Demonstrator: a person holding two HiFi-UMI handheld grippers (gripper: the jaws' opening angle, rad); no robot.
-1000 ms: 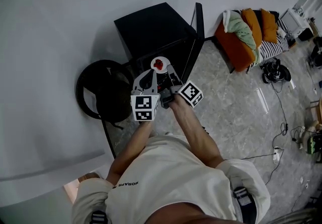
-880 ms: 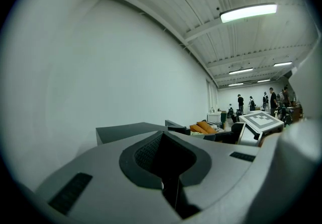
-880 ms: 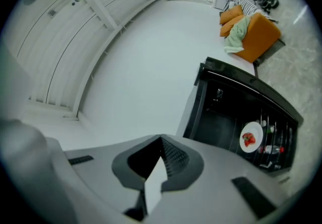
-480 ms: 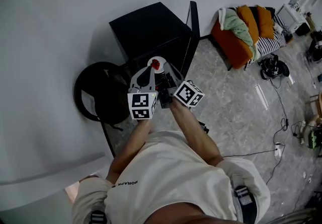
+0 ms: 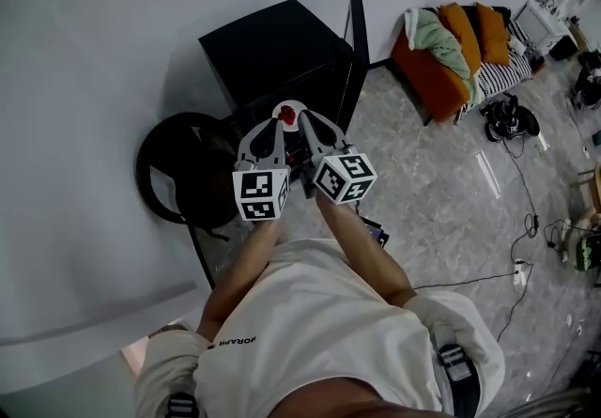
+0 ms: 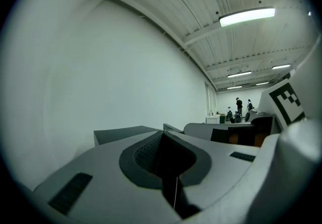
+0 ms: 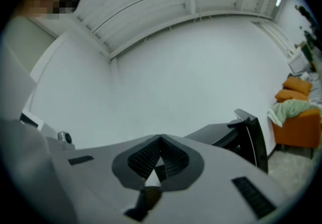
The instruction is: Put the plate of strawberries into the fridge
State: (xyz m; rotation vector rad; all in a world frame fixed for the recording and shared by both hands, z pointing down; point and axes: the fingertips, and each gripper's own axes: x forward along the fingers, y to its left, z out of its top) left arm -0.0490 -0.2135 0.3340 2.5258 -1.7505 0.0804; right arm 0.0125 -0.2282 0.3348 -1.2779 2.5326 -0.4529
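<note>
Both the left gripper (image 5: 272, 125) and the right gripper (image 5: 306, 119) meet at the plate of strawberries (image 5: 281, 109) in the head view, with the open black fridge (image 5: 272, 45) at its twelve o'clock. In the left gripper view the jaws close on a thin pale edge. In the right gripper view the jaws clamp the plate's white rim (image 7: 150, 180), with the fridge at three o'clock.

two tools (image 5: 270, 128) (image 5: 307, 122), one plate (image 5: 280, 109), one black fridge (image 5: 270, 45), one orange sofa (image 5: 428, 67)

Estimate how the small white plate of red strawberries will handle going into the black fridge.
The small white plate looks rigid and probably light: rim pinches by the left gripper and right gripper carry it. The red strawberries sit loose on top, so they would likely roll off if it tilts. Held only at the rim, it may pivot.
</note>
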